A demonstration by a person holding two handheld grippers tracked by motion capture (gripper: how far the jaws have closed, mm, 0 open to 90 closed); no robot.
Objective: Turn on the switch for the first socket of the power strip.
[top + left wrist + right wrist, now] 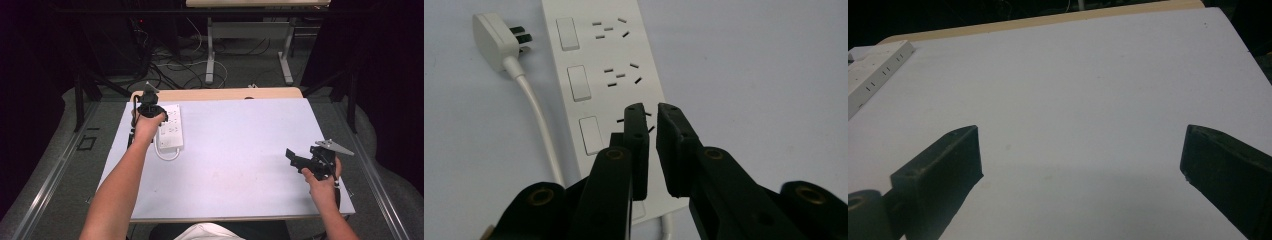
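The power strip [170,127] lies at the desk's [240,160] ten o'clock edge; the left hand-held gripper [653,111] above it is nearly pressed together, pinching nothing. The right hand-held gripper [292,157], at four o'clock, is spread over open desk.

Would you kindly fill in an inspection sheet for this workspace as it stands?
Surface: white board on a wooden table, bare apart from the job's things.
Job's things: white power strip flat near the far left corner, three switches, sockets vacant; its plug lies loose beside it.
Clutter: nothing seen.
Grippers: left gripper poised over the strip's sockets, jaws nearly together, nothing between them; right gripper wide open above bare board, near the right edge.
Cables: the strip's white cord runs alongside it; wires tangle on the floor beyond.
Surroundings: dark room, desk legs behind.
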